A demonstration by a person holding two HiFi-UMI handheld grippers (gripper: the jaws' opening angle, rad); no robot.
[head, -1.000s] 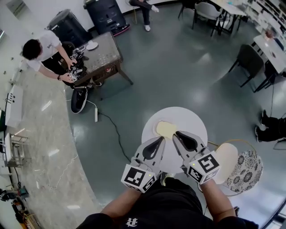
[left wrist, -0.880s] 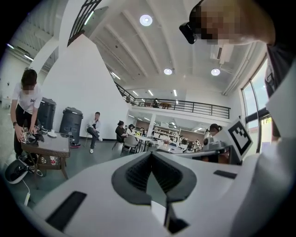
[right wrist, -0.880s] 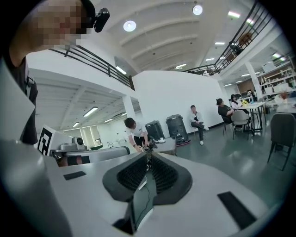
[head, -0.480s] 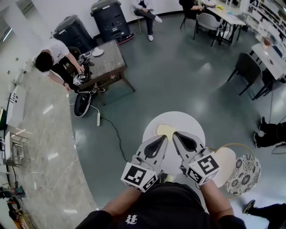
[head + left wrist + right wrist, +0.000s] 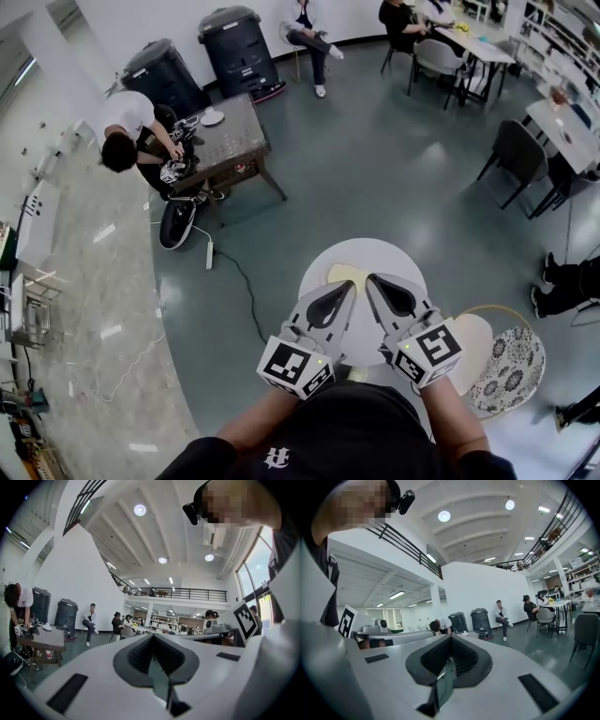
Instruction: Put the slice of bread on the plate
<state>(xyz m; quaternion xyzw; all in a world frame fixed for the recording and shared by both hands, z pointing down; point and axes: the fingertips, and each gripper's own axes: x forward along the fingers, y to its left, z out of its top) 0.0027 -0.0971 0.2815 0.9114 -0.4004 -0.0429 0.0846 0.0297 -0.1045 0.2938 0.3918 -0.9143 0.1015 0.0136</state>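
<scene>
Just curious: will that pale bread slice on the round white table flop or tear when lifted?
The slice of bread looks thin and flat, so it is probably light and may sag if gripped by one edge. Bread that pale is likely soft; a hard pinch could dent it. Lying flat on the table, it shouldn't roll.

The left tongs [image 5: 346,287] and right tongs [image 5: 373,280] hang side by side, tips close together, over the round white desk [image 5: 413,268], whose top ahead lies bare save the bread slice [image 5: 339,273] just before them, with open floor [image 5: 375,169] beyond.
</scene>
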